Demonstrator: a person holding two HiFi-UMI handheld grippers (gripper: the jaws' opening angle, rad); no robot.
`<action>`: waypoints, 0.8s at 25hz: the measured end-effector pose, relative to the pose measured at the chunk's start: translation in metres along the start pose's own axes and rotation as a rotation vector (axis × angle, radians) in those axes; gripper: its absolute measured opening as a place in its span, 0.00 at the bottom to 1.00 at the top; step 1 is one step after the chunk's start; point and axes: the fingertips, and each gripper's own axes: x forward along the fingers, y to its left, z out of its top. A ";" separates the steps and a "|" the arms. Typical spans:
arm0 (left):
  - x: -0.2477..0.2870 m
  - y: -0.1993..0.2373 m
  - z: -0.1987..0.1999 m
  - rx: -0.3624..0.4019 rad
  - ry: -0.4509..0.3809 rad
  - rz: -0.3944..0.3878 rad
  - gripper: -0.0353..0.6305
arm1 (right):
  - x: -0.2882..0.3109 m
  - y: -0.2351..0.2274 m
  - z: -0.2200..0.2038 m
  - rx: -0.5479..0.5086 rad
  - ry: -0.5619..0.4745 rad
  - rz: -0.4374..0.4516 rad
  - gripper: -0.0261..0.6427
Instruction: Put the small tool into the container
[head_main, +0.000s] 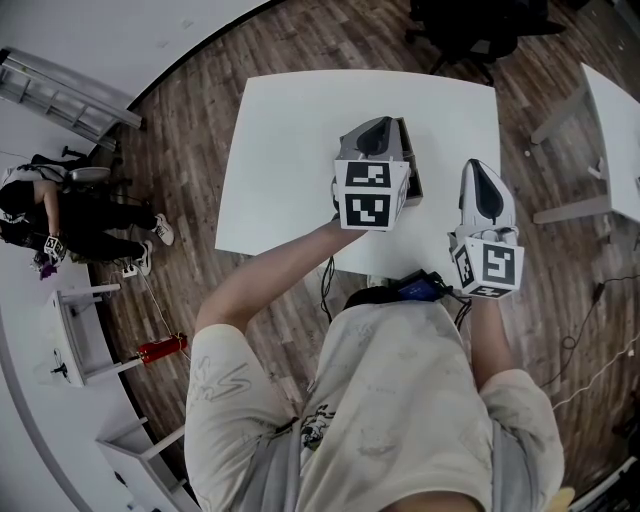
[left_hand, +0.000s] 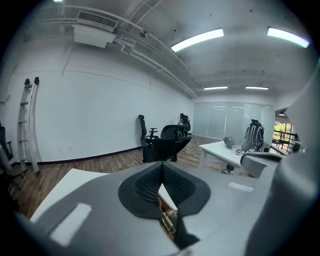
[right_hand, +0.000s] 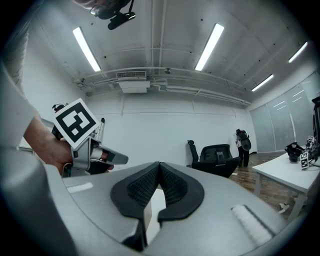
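Head view shows a white table (head_main: 290, 150) with a small open box (head_main: 412, 182) on its right-hand half, well clear of the edges; the left gripper (head_main: 377, 133) hangs directly over the box and hides most of it, and the right gripper (head_main: 484, 185) is held apart, near the table's right side, touching nothing. Left gripper view: the pads meet along their upper length and nothing is pinched between them; through the notch beneath them a brown inner wall of the box shows, with a small metal tool (left_hand: 168, 218) against it. The tool is judged to lie inside the box, though whether it sits flat on the bottom or leans on the wall cannot be told. Right gripper view: its pads are likewise pressed together and hold nothing; only white tabletop shows below them. Hazards noted: the closed left tips are close above the tool, so a careless sideways pull could hook it and flick it out; the box looks light and nothing steadies it, so a nudge from the left gripper's body could slide or tip it; a tool leaning on the wall could topple over the rim if the box is jolted.
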 end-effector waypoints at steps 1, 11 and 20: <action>-0.002 -0.001 0.005 0.018 -0.022 -0.004 0.08 | 0.002 0.001 0.003 0.001 -0.002 0.000 0.05; -0.021 -0.026 0.017 0.138 -0.196 -0.053 0.08 | 0.002 0.002 0.003 0.001 -0.025 -0.009 0.05; -0.057 -0.004 0.060 0.184 -0.341 -0.055 0.08 | 0.022 0.027 0.051 0.001 -0.043 -0.015 0.05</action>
